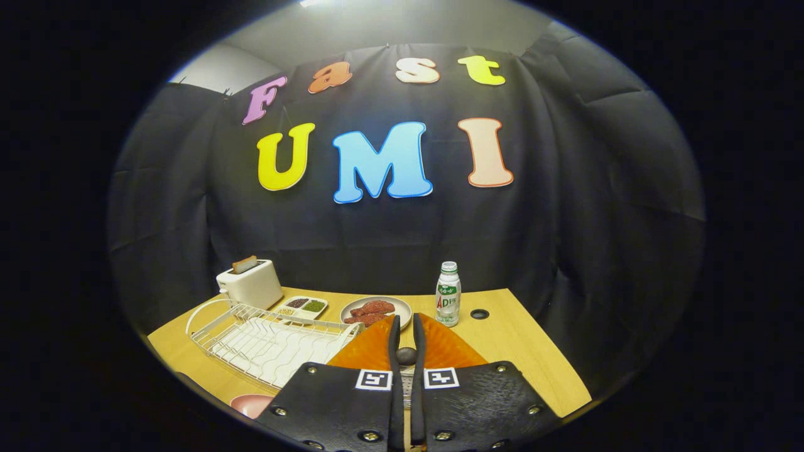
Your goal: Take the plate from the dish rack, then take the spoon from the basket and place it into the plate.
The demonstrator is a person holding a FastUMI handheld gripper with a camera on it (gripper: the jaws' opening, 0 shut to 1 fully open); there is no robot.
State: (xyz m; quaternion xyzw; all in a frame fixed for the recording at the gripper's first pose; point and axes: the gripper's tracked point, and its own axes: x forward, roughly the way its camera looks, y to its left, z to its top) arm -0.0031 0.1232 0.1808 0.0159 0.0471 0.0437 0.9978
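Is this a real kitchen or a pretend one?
Probably a pretend kitchen set up on a table: a toaster, a white dish rack and a plate of food sit before a cloth wall. The fingers are shut on a spoon.

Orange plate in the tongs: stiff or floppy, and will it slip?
The orange plate probably is stiff: its ribbed fan holds shape while gripped by one edge. It looks thin and light, likely plastic. Both fingers of the tongs pinch a narrow strip of rim, so it may pivot or slip if swung.
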